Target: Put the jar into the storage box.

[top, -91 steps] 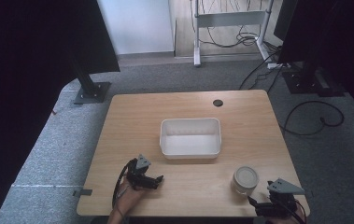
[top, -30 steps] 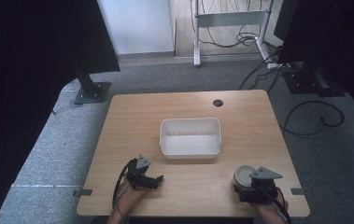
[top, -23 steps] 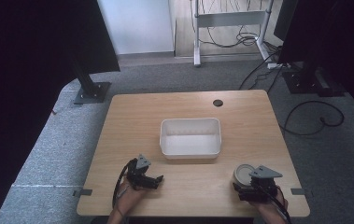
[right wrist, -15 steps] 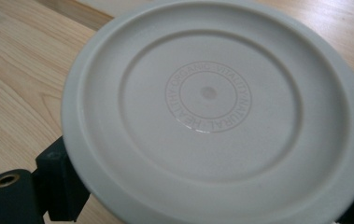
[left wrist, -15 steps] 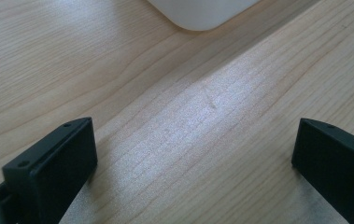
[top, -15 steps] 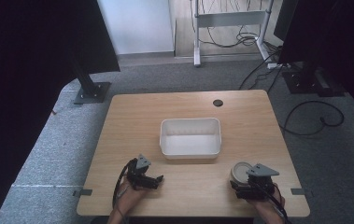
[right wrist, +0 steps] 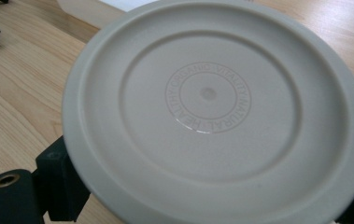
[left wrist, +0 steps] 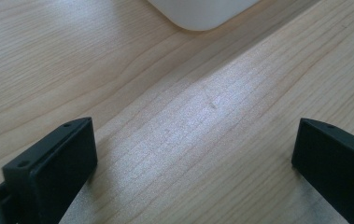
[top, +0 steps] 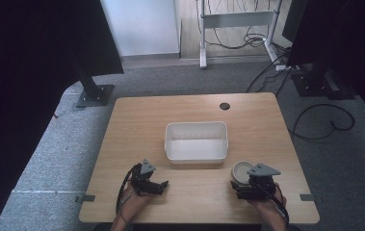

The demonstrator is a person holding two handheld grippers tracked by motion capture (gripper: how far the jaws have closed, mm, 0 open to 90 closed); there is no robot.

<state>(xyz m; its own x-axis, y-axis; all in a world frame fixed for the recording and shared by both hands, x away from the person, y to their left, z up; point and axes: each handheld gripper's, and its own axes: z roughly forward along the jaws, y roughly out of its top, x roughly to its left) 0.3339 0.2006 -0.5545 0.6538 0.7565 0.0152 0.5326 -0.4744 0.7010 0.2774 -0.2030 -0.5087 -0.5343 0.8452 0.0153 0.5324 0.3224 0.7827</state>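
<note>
A beige lid [right wrist: 212, 107] with ringed lettering sits near the white tub [top: 197, 141] on the pale, wood-grained table [top: 136, 125].

Wooden table [top: 194, 120] bears white tub [top: 197, 141] (open), probably lidded jar [top: 242, 171].

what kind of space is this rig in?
Probably an office or lab recording setup: a wooden desk with a cable hole, grey carpet, cables on the floor, dark screens around it.

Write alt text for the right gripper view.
A round beige lid on a container sits between the right gripper's two black jaws, with faint embossed lettering circling its centre. Light wooden table lies beneath, and a white bin's edge shows behind.
</note>
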